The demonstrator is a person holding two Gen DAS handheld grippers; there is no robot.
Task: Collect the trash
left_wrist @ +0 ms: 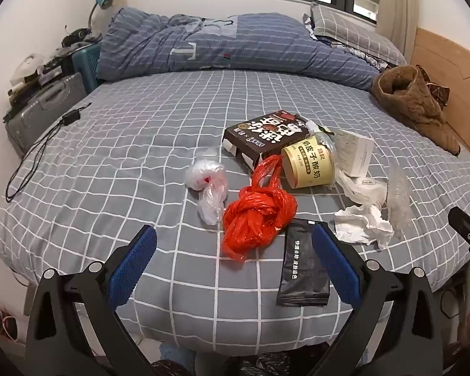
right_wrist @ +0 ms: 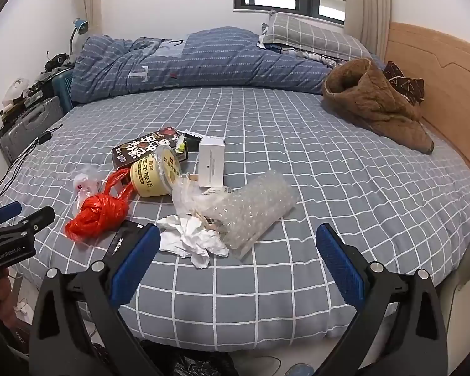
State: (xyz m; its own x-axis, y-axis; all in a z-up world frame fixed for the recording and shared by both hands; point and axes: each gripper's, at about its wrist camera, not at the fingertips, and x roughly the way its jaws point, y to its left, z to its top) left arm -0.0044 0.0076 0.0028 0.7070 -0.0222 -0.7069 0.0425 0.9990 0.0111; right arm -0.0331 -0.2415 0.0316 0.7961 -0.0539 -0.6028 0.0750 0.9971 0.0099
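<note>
The left tool [left_wrist: 233, 261] hangs with its blue pads spread wide and empty, the black sachet [left_wrist: 304, 269] lying just inside its right pad; the right tool [right_wrist: 238, 261] gapes equally empty over crumpled tissue [right_wrist: 192, 239] and bubble wrap [right_wrist: 247, 210]. Nothing is collected yet. The trash lies clustered mid-bed [right_wrist: 297, 297]: red bag [left_wrist: 257, 216], yoghurt cup [left_wrist: 308, 166], dark box [left_wrist: 260, 138]. Judging by position, the next move is lowering onto the nearest piece and pinching the thin, limp material.
</note>
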